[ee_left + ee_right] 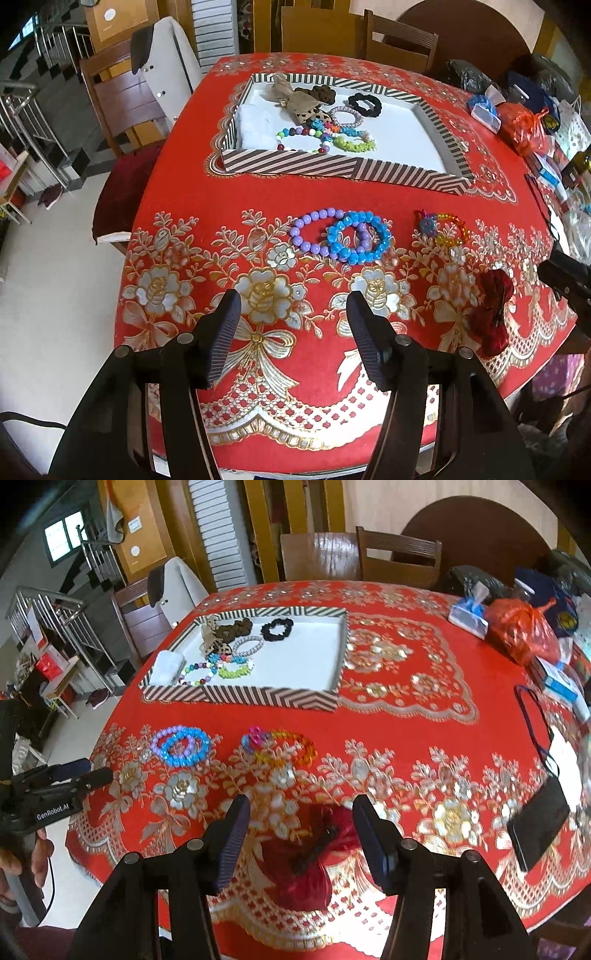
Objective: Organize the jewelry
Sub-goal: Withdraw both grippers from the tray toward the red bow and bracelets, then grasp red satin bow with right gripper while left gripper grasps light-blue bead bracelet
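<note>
A striped tray (pixel 343 173) (pixel 240 696) at the back of the red table holds several bracelets and hair ties. On the cloth in front lie a purple bead bracelet (pixel 314 230) (pixel 159 740), a blue bead bracelet (pixel 358 238) (pixel 184 747) overlapping it, and a multicoloured bracelet (pixel 443 229) (pixel 284 746). A dark red hair bow (pixel 493 310) (pixel 314 853) lies near the front edge. My left gripper (pixel 291 332) is open and empty, short of the bead bracelets. My right gripper (pixel 301 838) is open above the bow, one finger on each side.
Bags, a tissue pack (pixel 467 614) and boxes crowd the table's right side. A black phone (pixel 539 821) with a cable lies at the right edge. Wooden chairs (pixel 399 557) stand behind the table, one with a coat (pixel 166 59) at the left.
</note>
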